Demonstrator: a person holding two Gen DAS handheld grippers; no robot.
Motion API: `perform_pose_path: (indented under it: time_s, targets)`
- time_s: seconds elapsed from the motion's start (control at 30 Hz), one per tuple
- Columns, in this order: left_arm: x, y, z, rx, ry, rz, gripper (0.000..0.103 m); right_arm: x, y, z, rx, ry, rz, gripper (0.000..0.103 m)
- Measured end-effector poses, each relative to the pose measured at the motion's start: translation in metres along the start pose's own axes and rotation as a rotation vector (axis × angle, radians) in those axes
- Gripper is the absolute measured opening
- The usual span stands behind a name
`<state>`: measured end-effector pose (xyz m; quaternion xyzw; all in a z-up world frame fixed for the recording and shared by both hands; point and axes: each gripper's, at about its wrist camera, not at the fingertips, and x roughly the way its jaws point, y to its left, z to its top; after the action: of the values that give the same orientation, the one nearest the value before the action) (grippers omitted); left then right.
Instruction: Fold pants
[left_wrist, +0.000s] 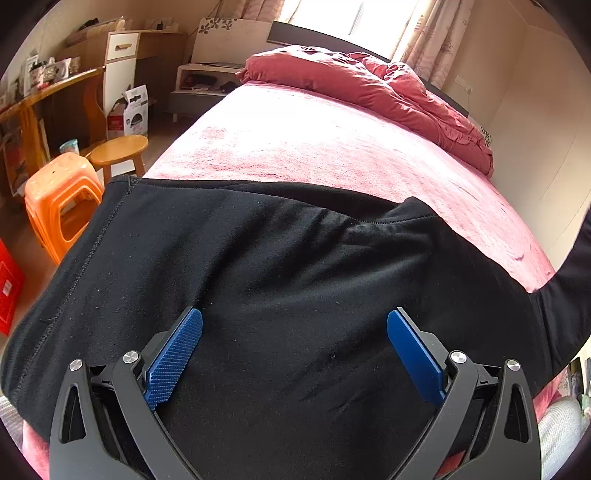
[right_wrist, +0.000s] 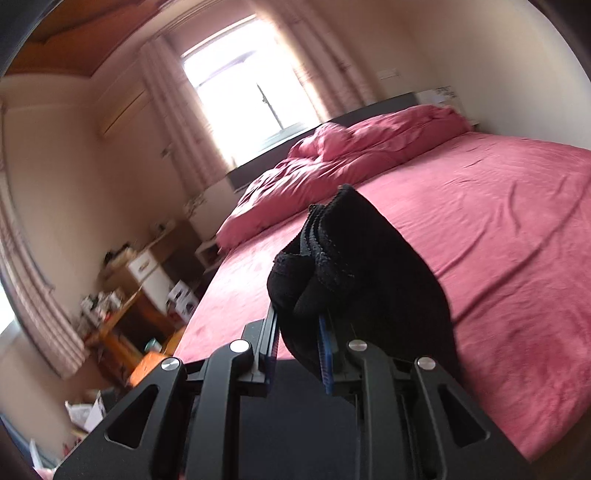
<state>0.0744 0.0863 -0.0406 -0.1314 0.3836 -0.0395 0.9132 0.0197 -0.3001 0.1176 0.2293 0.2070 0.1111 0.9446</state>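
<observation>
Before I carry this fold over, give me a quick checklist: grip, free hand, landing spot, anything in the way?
1. Right hand-held gripper shut on a bunched hem of the black pants: ok.
2. Every layer of that hem caught in the jaws: cannot tell.
3. Left hand-held gripper open above the black pants, holding nothing: ok.
4. Pants body lying flat on the red bedsheet: not ok, creases near the middle.
5. Bedsheet beyond the pants free for the fold: ok; the crumpled quilt sits far off.
</observation>
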Motion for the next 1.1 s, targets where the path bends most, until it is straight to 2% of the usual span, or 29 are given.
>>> perform_pose_path:
  time_s: [0.2,0.3,0.4,0.43,0.47,0.5,0.53,0.57,0.67,0.7,0.77,0.87,1.03,1.1]
  targets:
    - [0.000,0.000,-0.001,0.002,-0.001,0.001,0.099,0.056,0.043,-0.048,-0.079,0.155,0.096,0.020]
    - [0.000,-0.001,-0.002,0.002,-0.002,0.001,0.099,0.084,0.059,-0.076,-0.106,0.251,0.110,0.023]
    - [0.001,-0.002,-0.002,0.013,0.000,0.010,0.099,0.107,0.067,-0.104,-0.134,0.356,0.105,0.031]
    - [0.001,-0.003,-0.001,0.018,0.000,0.014,0.099,0.115,0.067,-0.114,-0.135,0.400,0.113,0.034]
    - [0.002,-0.005,-0.002,0.023,0.000,0.019,0.099,0.122,0.068,-0.125,-0.146,0.451,0.106,0.054]
    - [0.002,-0.006,-0.002,0.026,0.000,0.022,0.099,0.124,0.068,-0.131,-0.159,0.481,0.095,0.067]
    - [0.002,-0.006,-0.002,0.029,-0.001,0.024,0.099,0.125,0.069,-0.138,-0.173,0.498,0.099,0.067]
    - [0.002,-0.007,-0.002,0.031,-0.002,0.025,0.099,0.122,0.071,-0.139,-0.180,0.497,0.109,0.068]
    - [-0.001,-0.009,-0.002,0.029,-0.002,0.013,0.099,0.104,0.063,-0.126,-0.157,0.459,0.137,0.081]
    - [-0.004,-0.010,-0.003,0.021,-0.001,-0.004,0.099,0.094,0.055,-0.120,-0.123,0.431,0.135,0.083]
    - [-0.008,-0.015,-0.006,0.003,0.002,-0.054,0.099,0.080,0.038,-0.108,-0.027,0.394,0.126,0.083]
    - [-0.010,-0.030,-0.014,-0.060,0.030,-0.158,0.099,0.058,-0.007,-0.098,0.197,0.360,0.090,0.084]
    - [0.000,-0.073,-0.014,-0.086,0.060,-0.250,0.099,0.042,-0.051,-0.095,0.396,0.346,0.073,0.086]
    - [0.007,-0.093,-0.010,-0.080,0.073,-0.261,0.099,0.038,-0.068,-0.100,0.484,0.359,0.109,0.088]
